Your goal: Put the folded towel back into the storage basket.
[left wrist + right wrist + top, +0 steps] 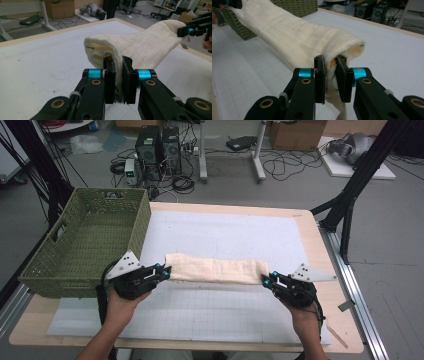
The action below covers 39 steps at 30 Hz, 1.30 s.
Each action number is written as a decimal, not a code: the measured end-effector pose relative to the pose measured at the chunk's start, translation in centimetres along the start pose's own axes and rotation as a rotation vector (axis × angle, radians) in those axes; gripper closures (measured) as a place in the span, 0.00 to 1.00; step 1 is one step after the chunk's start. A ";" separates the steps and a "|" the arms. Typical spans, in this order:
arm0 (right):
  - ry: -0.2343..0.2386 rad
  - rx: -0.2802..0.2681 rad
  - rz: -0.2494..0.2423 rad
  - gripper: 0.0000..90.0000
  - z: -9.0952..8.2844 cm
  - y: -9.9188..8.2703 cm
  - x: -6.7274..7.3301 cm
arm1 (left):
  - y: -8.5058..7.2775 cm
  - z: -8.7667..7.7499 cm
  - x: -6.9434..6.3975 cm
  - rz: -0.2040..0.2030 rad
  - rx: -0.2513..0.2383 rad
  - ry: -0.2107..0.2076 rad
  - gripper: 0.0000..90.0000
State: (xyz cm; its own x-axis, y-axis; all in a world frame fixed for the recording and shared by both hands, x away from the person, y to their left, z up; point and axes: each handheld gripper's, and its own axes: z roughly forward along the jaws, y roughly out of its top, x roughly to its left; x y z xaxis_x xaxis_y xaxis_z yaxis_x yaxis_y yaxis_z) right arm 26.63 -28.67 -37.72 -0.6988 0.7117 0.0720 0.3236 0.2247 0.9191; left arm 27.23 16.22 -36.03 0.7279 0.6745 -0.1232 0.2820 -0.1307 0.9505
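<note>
Cream folded cloth [215, 269] stretched left to right above white mat [225, 235], middle of table, near side. Left gripper [161, 271] clamps left end of cloth, jaws pressed tight on fabric. Right gripper [268, 280] clamps right end same way, fabric pinched between jaws. Cloth hangs between both, slight sag, folded edge toward far side. Green woven basket [65, 265] stands at left edge of table, just beside left gripper. Computers and cables on floor beyond table.
</note>
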 end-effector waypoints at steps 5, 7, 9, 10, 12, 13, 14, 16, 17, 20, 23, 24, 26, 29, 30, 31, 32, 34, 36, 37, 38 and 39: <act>0.001 -0.004 -0.026 0.88 1.0 1.6 0.1 | 0.9 -0.9 0.4 0.015 -0.007 0.021 0.92; 0.002 -0.009 -0.035 0.88 1.4 2.2 0.1 | 1.2 -1.3 0.6 0.018 -0.005 0.028 0.92; 0.003 -0.008 -0.043 0.88 1.8 2.8 0.1 | 1.3 -1.6 0.7 0.020 -0.011 0.036 0.92; 0.005 -0.009 -0.044 0.88 2.0 3.0 0.1 | 1.4 -1.8 0.8 0.020 -0.012 0.037 0.92; 0.005 -0.007 -0.049 0.88 2.4 3.5 0.0 | 1.5 -2.1 1.0 0.017 -0.014 0.047 0.92; 0.008 -0.007 -0.054 0.88 2.7 3.8 0.0 | 1.6 -2.2 1.1 0.017 -0.014 0.051 0.92; 0.009 -0.005 -0.056 0.88 3.0 4.0 0.0 | 1.7 -2.4 1.3 0.017 -0.016 0.056 0.92; 0.011 -0.003 -0.065 0.88 3.6 4.6 0.1 | 1.8 -2.8 1.6 0.015 -0.020 0.065 0.92; 0.015 -0.004 -0.068 0.88 3.9 4.9 0.2 | 1.8 -3.1 1.8 0.015 -0.024 0.071 0.92; 0.024 -0.004 -0.078 0.88 4.8 5.7 0.4 | 2.0 -4.0 2.3 0.012 -0.035 0.084 0.92; 0.033 -0.002 -0.092 0.88 5.8 6.5 0.8 | 2.1 -4.9 2.7 0.012 -0.039 0.097 0.92; 0.035 -0.003 -0.097 0.88 6.1 6.8 0.9 | 2.1 -5.2 2.9 0.012 -0.040 0.102 0.91; 0.046 -0.005 -0.104 0.88 6.8 7.2 1.1 | 2.2 -5.9 3.2 0.010 -0.046 0.113 0.92; 0.056 -0.012 -0.117 0.88 7.8 8.0 1.5 | 2.4 -6.8 3.8 0.010 -0.055 0.132 0.92; 0.062 -0.013 -0.117 0.88 8.2 8.3 1.7 | 2.4 -7.2 4.0 0.010 -0.059 0.138 0.92; 0.066 -0.013 -0.120 0.88 8.5 8.6 1.9 | 2.5 -7.5 4.2 0.010 -0.060 0.145 0.92; 0.071 -0.012 -0.126 0.88 8.9 8.9 2.0 | 2.5 -7.8 4.4 0.009 -0.063 0.151 0.92; 0.077 -0.012 -0.133 0.88 9.7 9.7 2.4 | 2.6 -8.5 4.9 0.006 -0.071 0.167 0.92; 0.087 -0.017 -0.144 0.88 10.5 10.5 2.7 | 2.6 -9.3 5.4 0.001 -0.078 0.182 0.92; 0.096 -0.017 -0.150 0.88 10.9 10.9 3.0 | 2.5 -9.7 5.6 -0.001 -0.081 0.191 0.92; 0.096 -0.015 -0.159 0.88 11.3 11.3 3.2 | 2.5 -10.1 5.9 0.000 -0.085 0.199 0.92; 0.101 -0.013 -0.169 0.88 11.7 11.7 3.4 | 2.5 -10.5 6.1 -0.004 -0.089 0.207 0.92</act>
State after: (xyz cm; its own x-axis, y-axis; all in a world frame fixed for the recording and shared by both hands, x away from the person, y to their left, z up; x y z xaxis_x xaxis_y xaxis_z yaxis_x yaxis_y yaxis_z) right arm 35.47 -15.79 -31.29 -0.8030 0.5942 -0.0459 0.1883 0.3261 0.9264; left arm 25.81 27.60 -31.45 0.5809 0.8106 -0.0746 0.2218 -0.0695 0.9726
